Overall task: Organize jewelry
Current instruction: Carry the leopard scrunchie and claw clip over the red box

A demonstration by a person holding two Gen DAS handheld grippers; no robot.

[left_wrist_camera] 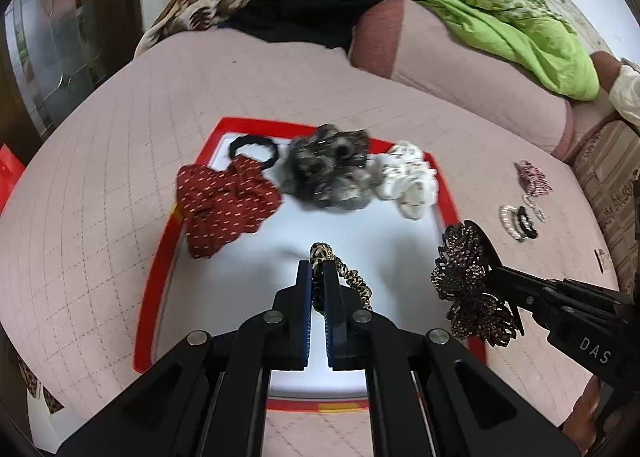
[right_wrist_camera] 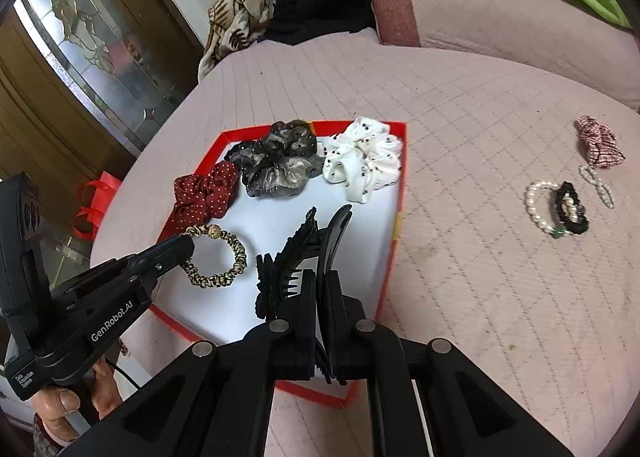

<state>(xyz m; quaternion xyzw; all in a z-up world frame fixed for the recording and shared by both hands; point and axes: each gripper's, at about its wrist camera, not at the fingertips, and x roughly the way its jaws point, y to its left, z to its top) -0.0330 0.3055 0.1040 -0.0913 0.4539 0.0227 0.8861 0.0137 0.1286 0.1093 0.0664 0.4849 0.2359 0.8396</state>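
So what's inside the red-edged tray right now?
In the red-edged tray: a red dotted scrunchie, a grey sheer scrunchie, a white dotted scrunchie and a black hair tie, partly covered by the red one. The left gripper pinches a leopard scrunchie over it.

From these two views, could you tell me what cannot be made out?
- Left wrist view: black hair tie, partly hidden by red scrunchie.
- Left wrist view: grey scrunchie, motion-blurred.
- Right wrist view: hair claw base, hidden between the right gripper fingers.
- Both views: green bead on pearl bracelet, too small.
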